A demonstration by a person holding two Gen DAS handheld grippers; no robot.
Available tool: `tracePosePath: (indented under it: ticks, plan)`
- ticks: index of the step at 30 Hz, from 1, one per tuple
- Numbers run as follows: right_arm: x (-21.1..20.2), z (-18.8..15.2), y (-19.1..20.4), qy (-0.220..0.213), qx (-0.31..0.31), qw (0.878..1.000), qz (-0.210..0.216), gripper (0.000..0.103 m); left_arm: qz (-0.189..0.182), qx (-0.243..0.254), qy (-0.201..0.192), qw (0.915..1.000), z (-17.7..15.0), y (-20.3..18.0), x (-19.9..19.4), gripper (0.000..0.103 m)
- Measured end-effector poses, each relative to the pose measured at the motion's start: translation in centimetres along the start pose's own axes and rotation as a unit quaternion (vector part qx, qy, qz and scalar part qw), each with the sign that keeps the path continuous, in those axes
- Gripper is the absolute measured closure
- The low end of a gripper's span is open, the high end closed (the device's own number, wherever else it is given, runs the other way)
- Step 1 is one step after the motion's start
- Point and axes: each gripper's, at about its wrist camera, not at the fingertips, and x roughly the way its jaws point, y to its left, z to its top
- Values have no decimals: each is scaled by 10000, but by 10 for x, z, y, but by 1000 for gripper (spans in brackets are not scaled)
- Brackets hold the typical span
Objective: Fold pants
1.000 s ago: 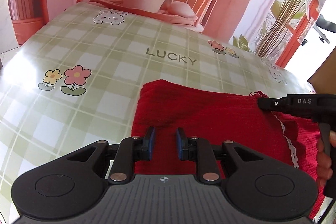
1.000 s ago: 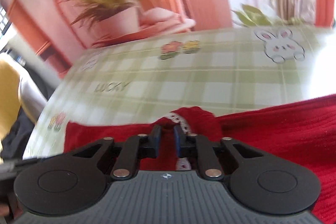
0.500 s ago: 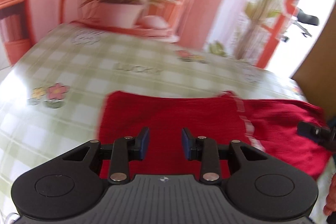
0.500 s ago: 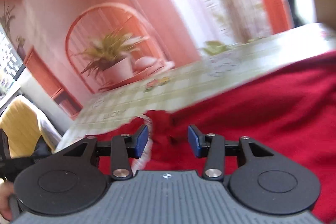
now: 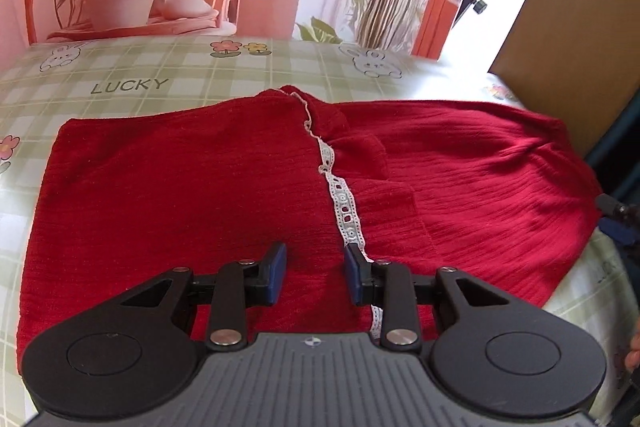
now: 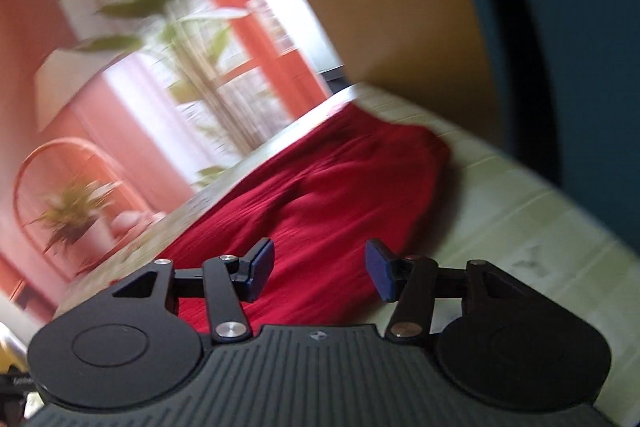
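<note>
Left wrist view: the red pants lie flat mid-tabletop, lace hem folded over; the left gripper hovers parted, empty. Right wrist view: the right gripper is opening, empty, over the pants' unfolded end; best pinch that end's corners squarely.

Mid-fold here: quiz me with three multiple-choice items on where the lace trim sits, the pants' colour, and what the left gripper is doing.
1. The lace trim lies:
A. along the pants' left edge
B. across the middle of the pants
C. off on the tablecloth

2. The pants are:
A. red
B. green
C. blue

3. The left gripper is:
A. clamped on lace
B. open, empty
C. shut on a pot

Key: 1 B, white strip runs between two red panels; 2 A, red cloth on green-checked tablecloth; 3 B, pads apart, nothing between.
</note>
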Motion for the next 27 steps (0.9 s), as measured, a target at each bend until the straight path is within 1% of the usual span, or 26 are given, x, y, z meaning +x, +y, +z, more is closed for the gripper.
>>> tracePosePath:
  ticks: [7,9,11,17,21,25,27]
  plan:
    - [22,7,-28,24,259,9988,-406,45,259,49,142,9996,6,-4,7,70]
    - [27,8,-27,-21,220,9989,-418,42,324,57,149,9993,7,-5,8,70]
    - [32,10,-24,-51,192,9988,-450,42,389,68,156,9991,8,-7,10,70]
    - [50,20,-31,-186,495,9981,-310,41,493,98,146,9986,7,-10,10,70]
    - [64,27,-34,-238,593,9979,-120,40,524,109,154,9984,8,-12,10,70]
    - [75,31,-43,-384,981,9943,135,40,566,106,162,9982,9,-14,11,70]
    - [79,32,-46,-476,1097,9927,170,41,599,102,155,9980,9,-16,11,70]
